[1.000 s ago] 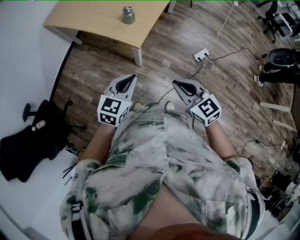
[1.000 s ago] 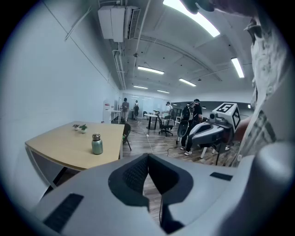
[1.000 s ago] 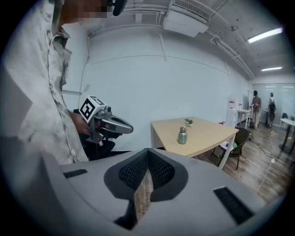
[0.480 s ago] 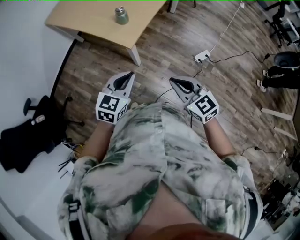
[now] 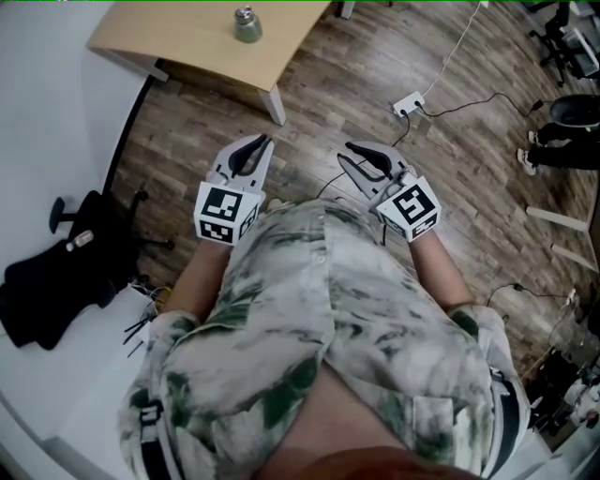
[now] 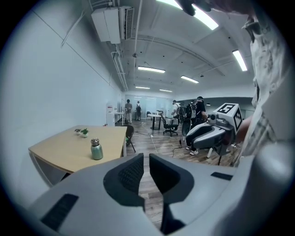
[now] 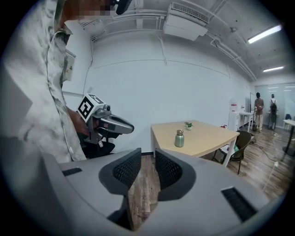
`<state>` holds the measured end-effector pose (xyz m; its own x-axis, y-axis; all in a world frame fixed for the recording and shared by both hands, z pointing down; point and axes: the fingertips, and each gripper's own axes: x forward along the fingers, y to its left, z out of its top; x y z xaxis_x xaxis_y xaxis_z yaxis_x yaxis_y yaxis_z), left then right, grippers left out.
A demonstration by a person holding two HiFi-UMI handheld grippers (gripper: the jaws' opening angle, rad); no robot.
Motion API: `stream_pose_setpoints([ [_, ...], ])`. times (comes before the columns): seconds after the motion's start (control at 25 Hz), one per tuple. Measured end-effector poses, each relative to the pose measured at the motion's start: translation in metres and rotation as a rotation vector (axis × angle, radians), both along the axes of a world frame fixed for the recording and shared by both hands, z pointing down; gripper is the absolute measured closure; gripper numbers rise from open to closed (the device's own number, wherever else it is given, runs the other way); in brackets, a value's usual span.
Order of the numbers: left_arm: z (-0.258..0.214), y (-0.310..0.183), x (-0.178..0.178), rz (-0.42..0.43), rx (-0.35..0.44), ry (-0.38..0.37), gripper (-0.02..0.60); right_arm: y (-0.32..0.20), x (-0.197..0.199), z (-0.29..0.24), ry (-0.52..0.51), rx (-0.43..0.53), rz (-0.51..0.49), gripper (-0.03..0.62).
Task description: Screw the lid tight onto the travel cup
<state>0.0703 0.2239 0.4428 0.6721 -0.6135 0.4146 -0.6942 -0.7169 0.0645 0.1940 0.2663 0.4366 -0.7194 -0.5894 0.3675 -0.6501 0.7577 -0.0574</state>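
Both hand-held grippers empty, far from the travel cup

The left hand-held gripper point(image 5: 258, 145) is clenched on nothing. The right hand-held gripper point(image 5: 352, 155) has just been opening, and its jaws stand a little apart with only wood floor point(image 5: 309, 103) between them. Both are close to the person's shirt point(image 5: 319, 309). The travel cup point(image 5: 247, 25) stands upright, lid point(image 5: 245, 13) on, on the pale worktop point(image 5: 187, 37), well apart from both.

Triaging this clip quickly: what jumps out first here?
Two marker-cubed grippers are held before the person's patterned shirt: the left gripper shut and empty, the right gripper just opening its jaws on nothing. The green travel cup stands far off on the wooden table.
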Motion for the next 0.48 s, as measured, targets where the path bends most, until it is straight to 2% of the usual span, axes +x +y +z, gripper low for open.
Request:
stream_pose_setpoints([
  [0.08, 0.0, -0.002, -0.019, -0.009, 0.002, 0.015, 0.542, -0.006, -0.018, -0.003, 0.002, 0.017, 0.016, 0.45],
  [0.2, 0.0, -0.003, -0.052, -0.018, 0.005, 0.041, 0.417, -0.013, -0.044, -0.008, -0.007, 0.036, 0.041, 0.346],
  [0.32, -0.003, -0.002, -0.09, -0.022, 0.018, 0.066, 0.417, -0.019, -0.067, -0.009, 0.013, 0.039, 0.076, 0.289],
  [0.48, 0.006, 0.002, -0.14, -0.031, 0.015, 0.057, 0.405, -0.023, -0.097, -0.005, 0.041, 0.038, 0.114, 0.29],
])
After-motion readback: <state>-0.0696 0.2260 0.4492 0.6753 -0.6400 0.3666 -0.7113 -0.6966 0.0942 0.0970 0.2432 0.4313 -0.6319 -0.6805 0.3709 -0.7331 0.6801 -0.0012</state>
